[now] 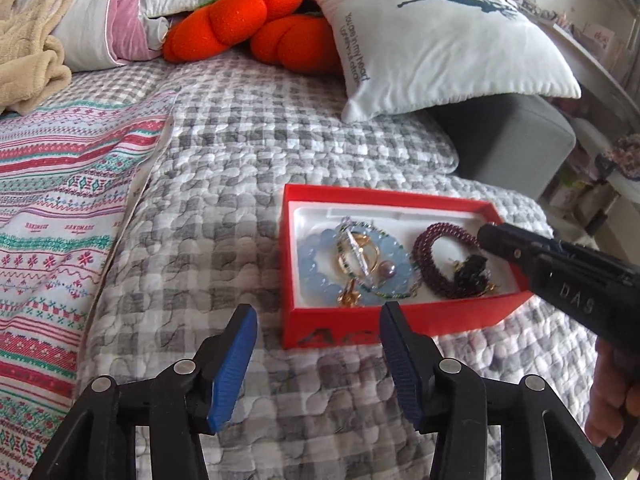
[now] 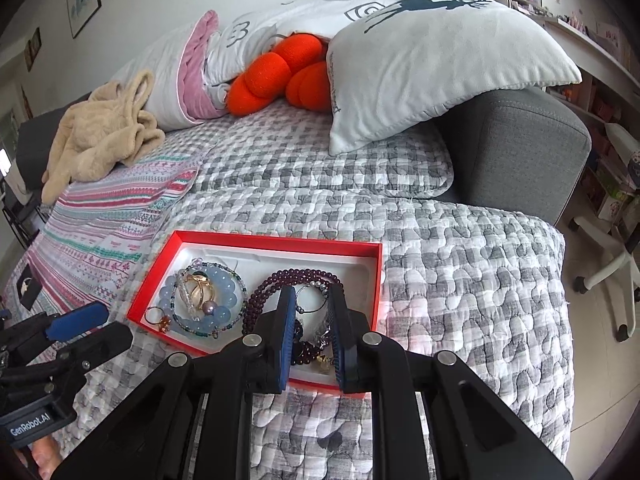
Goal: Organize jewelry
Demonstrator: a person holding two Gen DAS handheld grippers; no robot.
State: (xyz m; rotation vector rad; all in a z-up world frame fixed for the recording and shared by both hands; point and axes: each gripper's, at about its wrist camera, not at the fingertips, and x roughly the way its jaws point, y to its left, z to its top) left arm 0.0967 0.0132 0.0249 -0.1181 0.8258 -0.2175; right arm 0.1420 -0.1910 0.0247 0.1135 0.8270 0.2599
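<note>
A red box (image 1: pixel 400 196) (image 2: pixel 280 242) with a white lining lies on the grey checked quilt. In its left half are a pale blue bead bracelet (image 1: pixel 316 276) (image 2: pixel 166 292), gold rings (image 1: pixel 352 256) (image 2: pixel 200 286) and a purple pearl (image 1: pixel 389 268). A dark red bead bracelet (image 1: pixel 424 252) (image 2: pixel 256 304) fills the right half. My left gripper (image 1: pixel 320 316) is open and empty, just short of the box's near wall. My right gripper (image 2: pixel 312 292) (image 1: pixel 486 234) reaches into the right half, over the dark red beads. Its jaws are nearly together, and I cannot tell whether they pinch anything.
A white deer pillow (image 1: pixel 440 40) and orange plush (image 1: pixel 248 24) lie at the back. A patterned blanket (image 1: pixel 60 200) and beige cloth (image 1: pixel 28 60) cover the left. A grey sofa arm (image 1: pixel 512 140) stands behind the box, and a chair base (image 2: pixel 612 272) is on the floor at right.
</note>
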